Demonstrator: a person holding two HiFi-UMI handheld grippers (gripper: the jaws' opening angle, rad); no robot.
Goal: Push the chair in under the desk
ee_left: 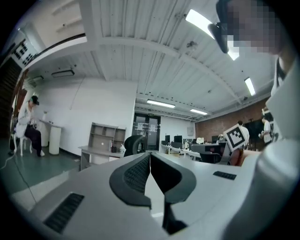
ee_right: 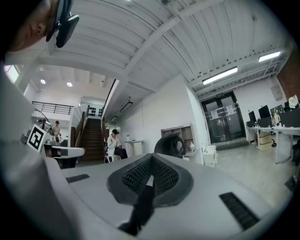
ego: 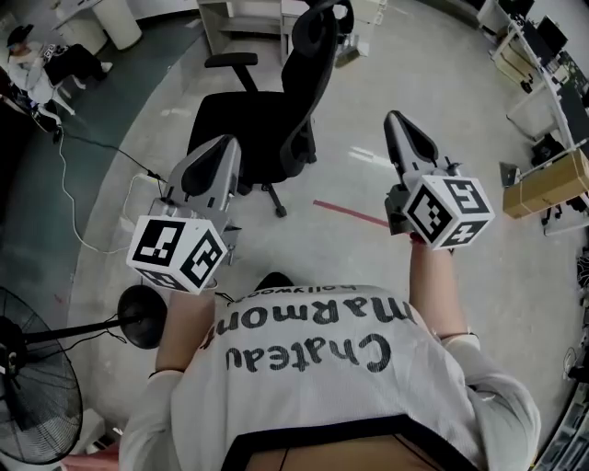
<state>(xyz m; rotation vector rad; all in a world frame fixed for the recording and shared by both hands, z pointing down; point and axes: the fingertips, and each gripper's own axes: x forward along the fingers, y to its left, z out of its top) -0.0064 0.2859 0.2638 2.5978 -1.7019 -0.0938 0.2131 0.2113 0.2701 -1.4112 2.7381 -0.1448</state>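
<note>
Here we see the black office chair (ego: 276, 120) standing out on the grey floor (ego: 414, 55) on its wheeled base. In the head view its seat is to the left and its tall back to the right. It is not tucked under anything: the white worktop (ego: 244, 23) lies beyond it at the top edge of the head view. In the left gripper view we find the chair (ee_left: 133, 143) past the jaw tips, with the worktop (ee_left: 96, 151) and a shelf unit (ee_left: 108, 133) to its left. In the right gripper view the chair's rounded back (ee_right: 171, 144) rises just above the jaws

The left gripper (ego: 221, 145) is held level at the chair's near left and the right gripper (ego: 396, 120) level at its near right. Neither touches the chair. In each gripper's own view we see the jaws brought together tip to tip, with nothing between them

Further out, a red tape strip (ego: 350, 214) lies on the floor between the chair's base and the right gripper. A white cable (ego: 69, 184) trails across the floor at the left, and a black standing fan (ego: 37, 396) fills the lower left corner. A seated person (ego: 37, 60) is at the top left, well apart from the chair
</note>
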